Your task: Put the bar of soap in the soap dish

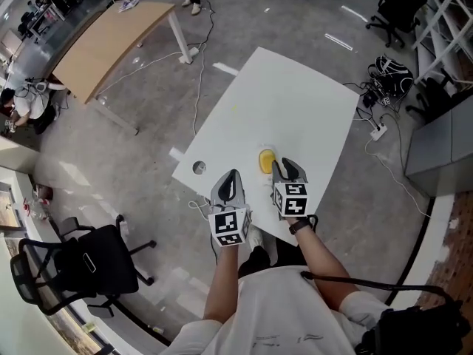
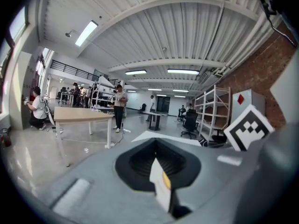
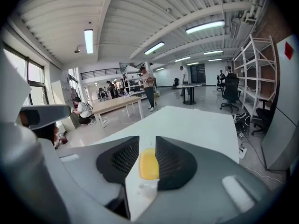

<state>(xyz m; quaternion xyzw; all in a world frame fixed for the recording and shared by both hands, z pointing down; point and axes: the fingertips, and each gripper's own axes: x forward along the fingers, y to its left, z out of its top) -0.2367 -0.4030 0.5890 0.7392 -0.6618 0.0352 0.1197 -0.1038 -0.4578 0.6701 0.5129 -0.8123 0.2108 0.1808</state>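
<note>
Yellow soap (image 1: 266,161) is seen on the white table (image 1: 295,95) beside the slightly parted right gripper (image 1: 285,167), the left gripper (image 1: 230,177) being held closed and empty.

Wood table (image 1: 111,43), blk chair (image 1: 81,265).

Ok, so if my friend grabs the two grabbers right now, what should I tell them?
Left gripper: jaw tips together, empty, over the near edge of the white table.
Right gripper: jaws a little apart, empty, right by the yellow bar, which shows through the gap.
The yellow bar lies flat on the table and is probably the soap. I can't make out a separate soap dish.
Done: nothing certain.
Left: grip the bar, find the dish, set it in.
</note>
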